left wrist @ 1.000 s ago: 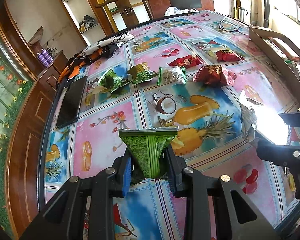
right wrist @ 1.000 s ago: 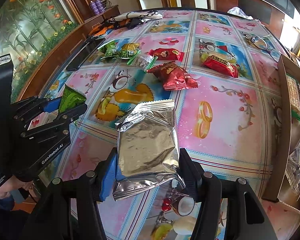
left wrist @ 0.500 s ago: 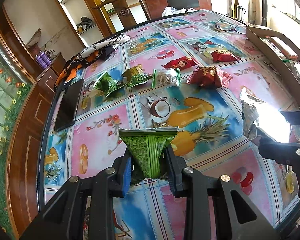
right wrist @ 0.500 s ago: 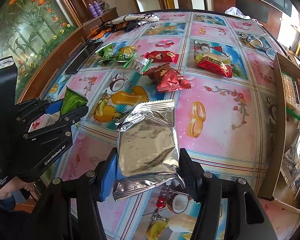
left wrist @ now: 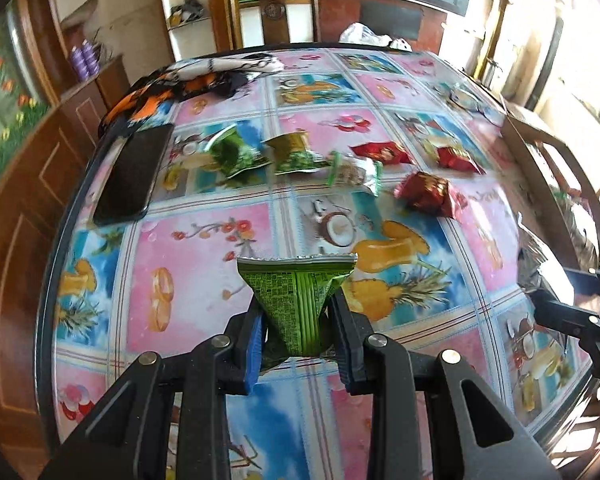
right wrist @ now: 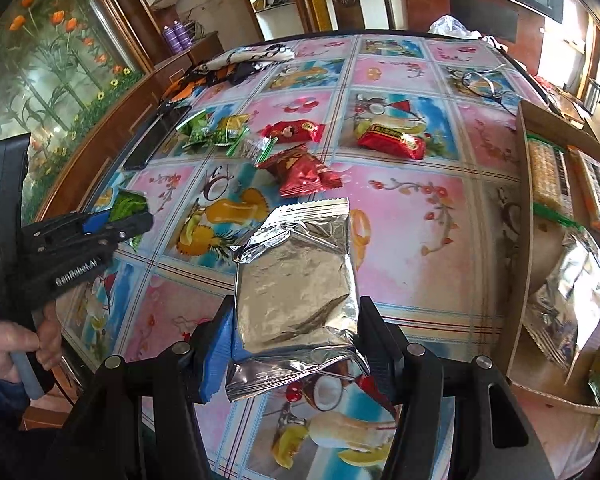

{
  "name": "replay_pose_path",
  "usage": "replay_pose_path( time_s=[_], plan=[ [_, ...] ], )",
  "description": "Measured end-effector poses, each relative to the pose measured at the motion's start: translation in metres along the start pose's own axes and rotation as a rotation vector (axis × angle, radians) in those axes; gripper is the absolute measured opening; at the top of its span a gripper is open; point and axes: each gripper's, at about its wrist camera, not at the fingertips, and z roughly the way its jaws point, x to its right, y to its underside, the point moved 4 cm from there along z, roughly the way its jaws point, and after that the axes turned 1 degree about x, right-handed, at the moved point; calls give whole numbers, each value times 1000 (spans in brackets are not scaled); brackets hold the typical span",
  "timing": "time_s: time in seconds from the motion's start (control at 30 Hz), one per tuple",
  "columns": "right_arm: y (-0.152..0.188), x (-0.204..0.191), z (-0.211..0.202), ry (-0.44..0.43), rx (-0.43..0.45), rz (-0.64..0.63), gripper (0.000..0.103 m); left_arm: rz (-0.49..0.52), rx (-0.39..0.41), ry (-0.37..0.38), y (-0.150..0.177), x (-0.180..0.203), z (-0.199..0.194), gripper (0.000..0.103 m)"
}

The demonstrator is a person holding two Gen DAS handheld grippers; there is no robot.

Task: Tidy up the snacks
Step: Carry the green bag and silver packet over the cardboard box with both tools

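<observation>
Left tongs pinching green snack packet; right tongs clamped on silver foil bag, above tabletop, cardboard box to right.

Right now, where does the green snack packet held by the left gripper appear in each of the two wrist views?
Left wrist view: the green snack packet is low in the centre, pinched in the left gripper.
Right wrist view: it is at the far left edge, a green tip past the gripper's fingers.
Shared landmark: the black phone by the table's left rim.
</observation>
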Motion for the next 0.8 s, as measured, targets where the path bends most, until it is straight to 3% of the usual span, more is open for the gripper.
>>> replay_pose_path(
  time_s=[0.33, 0.6, 0.8],
  plan=[
    [4, 20, -16, 4, 32, 46, 63, -49, -13, 16, -2, -14, -1, 29],
    [2, 47, -37, 37, 69, 92, 63, 92, 21, 98, -26, 62, -8, 29],
    [-4, 88, -68, 122, 112, 152, 63, 224, 53, 180, -50, 139, -13, 29]
  ],
)
